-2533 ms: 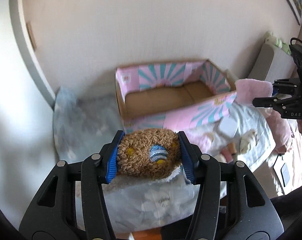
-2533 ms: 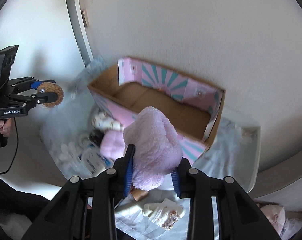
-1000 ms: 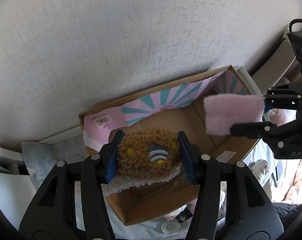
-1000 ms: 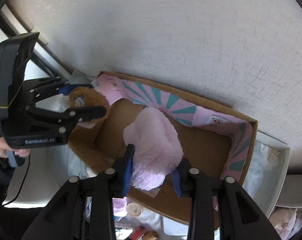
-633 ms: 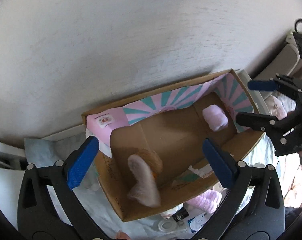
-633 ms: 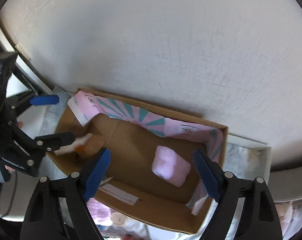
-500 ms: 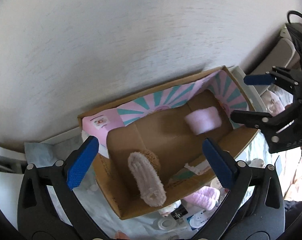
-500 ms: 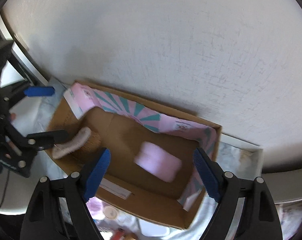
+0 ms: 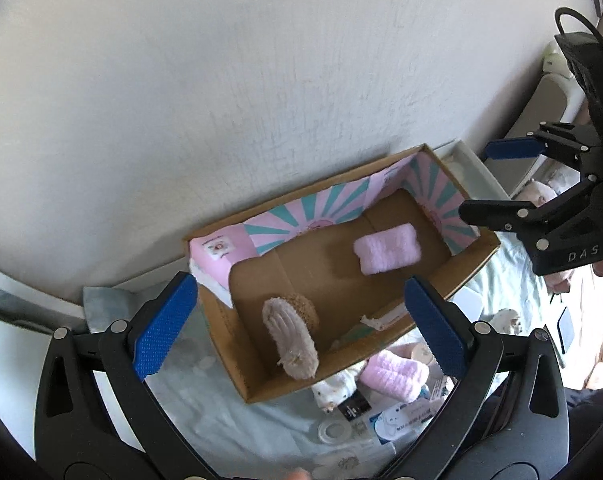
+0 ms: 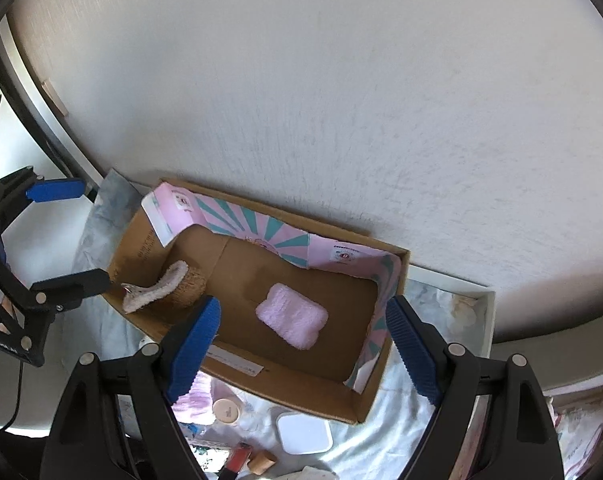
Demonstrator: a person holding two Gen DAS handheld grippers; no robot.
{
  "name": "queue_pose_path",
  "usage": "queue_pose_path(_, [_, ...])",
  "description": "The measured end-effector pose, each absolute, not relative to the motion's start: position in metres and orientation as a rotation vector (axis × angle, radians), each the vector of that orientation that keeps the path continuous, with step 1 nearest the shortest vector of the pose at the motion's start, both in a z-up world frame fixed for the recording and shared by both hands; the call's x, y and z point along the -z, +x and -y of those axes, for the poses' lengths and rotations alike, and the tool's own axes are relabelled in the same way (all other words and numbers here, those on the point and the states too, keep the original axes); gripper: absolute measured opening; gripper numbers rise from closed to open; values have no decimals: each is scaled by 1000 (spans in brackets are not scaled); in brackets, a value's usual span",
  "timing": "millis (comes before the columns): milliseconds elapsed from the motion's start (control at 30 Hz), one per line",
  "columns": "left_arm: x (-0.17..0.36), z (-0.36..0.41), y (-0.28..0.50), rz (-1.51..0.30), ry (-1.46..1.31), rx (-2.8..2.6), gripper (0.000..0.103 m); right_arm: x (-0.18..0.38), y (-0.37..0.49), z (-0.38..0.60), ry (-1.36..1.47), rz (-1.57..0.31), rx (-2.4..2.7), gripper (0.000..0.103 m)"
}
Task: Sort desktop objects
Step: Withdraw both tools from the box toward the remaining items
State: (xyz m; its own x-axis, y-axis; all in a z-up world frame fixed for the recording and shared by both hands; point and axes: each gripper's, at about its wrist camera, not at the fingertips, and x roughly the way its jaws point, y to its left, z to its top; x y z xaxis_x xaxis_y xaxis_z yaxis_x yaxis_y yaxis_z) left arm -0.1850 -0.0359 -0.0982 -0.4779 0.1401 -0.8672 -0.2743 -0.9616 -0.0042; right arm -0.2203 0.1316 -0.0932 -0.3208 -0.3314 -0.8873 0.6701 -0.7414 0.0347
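Both soft toys were squeezed in the grippers a moment ago, and now they lie inside the open cardboard box with pink and teal stripes on its inner walls [image 9: 441,196] [image 10: 285,242]. The fuzzy brown slipper toy with a pale sole [image 9: 291,332] [image 10: 163,286] rests on its side at the left end of the box floor, close to the near wall. The fluffy pink folded pad [image 9: 387,250] [image 10: 291,320] lies flat near the middle of the floor, well apart from the brown one.

The left gripper [image 9: 299,326] [image 10: 67,234] has its blue pads spread wide and holds nothing. The right gripper [image 10: 303,344] [image 9: 497,182] is spread wide too and holds nothing. Both hang above the box, one at each end.

The box sits against a white wall [image 9: 221,80] on a pale blue cloth [image 9: 221,412]. In front of the box on the cloth lie small things: another pair of fluffy pink pads [image 9: 393,374], a white square lid [image 10: 303,432], a small round beige cap [image 10: 226,410] and a clear tape roll [image 9: 330,432]. More bits are there, too small to tell.
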Motion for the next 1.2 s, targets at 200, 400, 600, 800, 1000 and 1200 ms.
queue_pose_path(200, [71, 42, -158, -158, -1375, -2584, 103, 68, -206, -144, 1239, -390, 2117, 82])
queue_pose_path(400, [54, 54, -129, -79, -1316, -2683, 103, 47, -182, -157, 1173, -367, 2148, 82])
queue_pose_path(600, [55, 69, -103, -60, -1354, -2747, 103, 42, -158, -180, 1162, -358, 2188, 82])
queue_pose_path(800, [73, 85, -81, 0, -1395, -2725, 103, 65, -139, -199, 1205, -367, 2196, 82])
queue_pose_path(1000, [116, 82, -68, 28, -1501, -2667, 103, 110, -122, -218, 1291, -335, 2161, 82])
queue_pose_path(1200, [178, 78, -67, 150, -1635, -2593, 103, 160, -110, -233, 1382, -281, 2125, 82])
